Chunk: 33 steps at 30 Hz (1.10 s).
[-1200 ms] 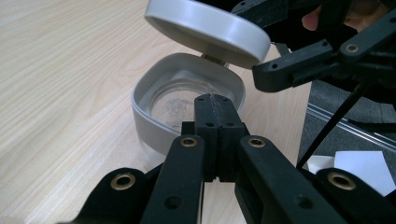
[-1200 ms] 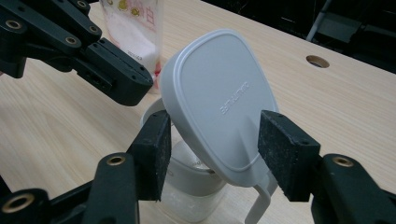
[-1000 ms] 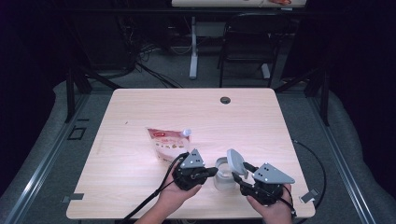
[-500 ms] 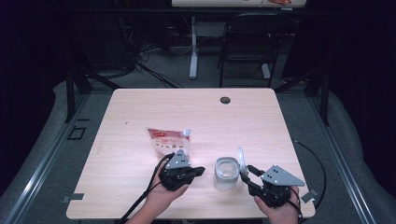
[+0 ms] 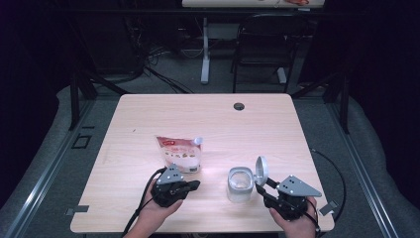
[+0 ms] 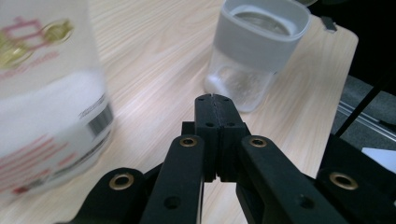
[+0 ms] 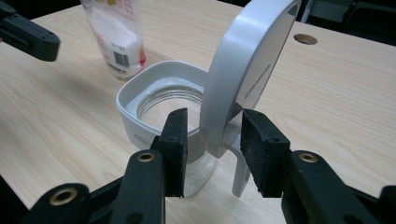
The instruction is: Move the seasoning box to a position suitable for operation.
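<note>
A: Pouch (image 5: 181,154) of white powder first, then: it stands upright left of centre on the tabletop (image 5: 208,114), just beyond the left tongs (image 5: 194,185). What is different from a second ago?

B: The left tongs have slid away from the jar, back toward the pouch. They were close beside the jar then; now they lie low on the wood with a clear gap to it. In the left gripper view the jaws are pressed together with nothing between them.

A: And the jar (image 5: 240,183)?

B: It sits on the tabletop between the two hands, nearer the right one, its mouth open and the hinged lid (image 5: 261,170) tipped up on its right side.

A: The right tongs (image 5: 263,187)?

B: They have just been closing. In the right gripper view the upright lid stands between the jaws, at its hinge end, but I see a little gap at each pad, so I read them as partly spread around it, not pinching yet.

A: Meaning?

B: My guess is that the opening is done, the right side steadies the lid, and the left is going for the pouch to pour. It would have to spread first.
</note>
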{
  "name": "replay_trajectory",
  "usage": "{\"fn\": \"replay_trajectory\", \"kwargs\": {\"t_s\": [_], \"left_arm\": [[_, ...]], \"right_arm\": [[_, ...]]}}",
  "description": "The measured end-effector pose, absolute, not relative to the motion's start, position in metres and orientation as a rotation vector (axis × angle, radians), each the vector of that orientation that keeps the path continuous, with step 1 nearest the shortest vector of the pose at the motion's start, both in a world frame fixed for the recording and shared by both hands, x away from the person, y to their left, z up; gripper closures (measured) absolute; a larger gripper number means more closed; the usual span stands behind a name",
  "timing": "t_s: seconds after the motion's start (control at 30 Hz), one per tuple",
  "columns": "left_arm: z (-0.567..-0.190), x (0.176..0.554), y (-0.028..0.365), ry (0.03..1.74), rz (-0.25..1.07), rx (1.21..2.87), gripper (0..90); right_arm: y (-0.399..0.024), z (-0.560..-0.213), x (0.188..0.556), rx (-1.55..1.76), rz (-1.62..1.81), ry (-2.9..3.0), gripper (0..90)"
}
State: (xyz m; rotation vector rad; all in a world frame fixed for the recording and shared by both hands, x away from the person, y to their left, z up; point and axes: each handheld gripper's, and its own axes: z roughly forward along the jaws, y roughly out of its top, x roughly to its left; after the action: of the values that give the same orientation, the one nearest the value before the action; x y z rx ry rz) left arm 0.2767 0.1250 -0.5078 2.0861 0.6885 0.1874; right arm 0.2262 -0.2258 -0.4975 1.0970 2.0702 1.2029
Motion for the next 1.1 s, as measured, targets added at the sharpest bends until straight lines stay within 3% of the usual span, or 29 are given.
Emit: {"fn": "replay_trajectory", "kwargs": {"t_s": [0.5,1.1], "left_arm": [[-0.51,0.269,0.177,0.781,0.242,2.04,89.5],[-0.524,0.27,0.194,0.845,0.233,2.029,87.7]], "right_arm": [[-0.223,-0.512,0.236,1.132,1.167,2.086,60.0],[-0.222,-0.517,0.245,1.178,1.19,2.054,70.7]]}}
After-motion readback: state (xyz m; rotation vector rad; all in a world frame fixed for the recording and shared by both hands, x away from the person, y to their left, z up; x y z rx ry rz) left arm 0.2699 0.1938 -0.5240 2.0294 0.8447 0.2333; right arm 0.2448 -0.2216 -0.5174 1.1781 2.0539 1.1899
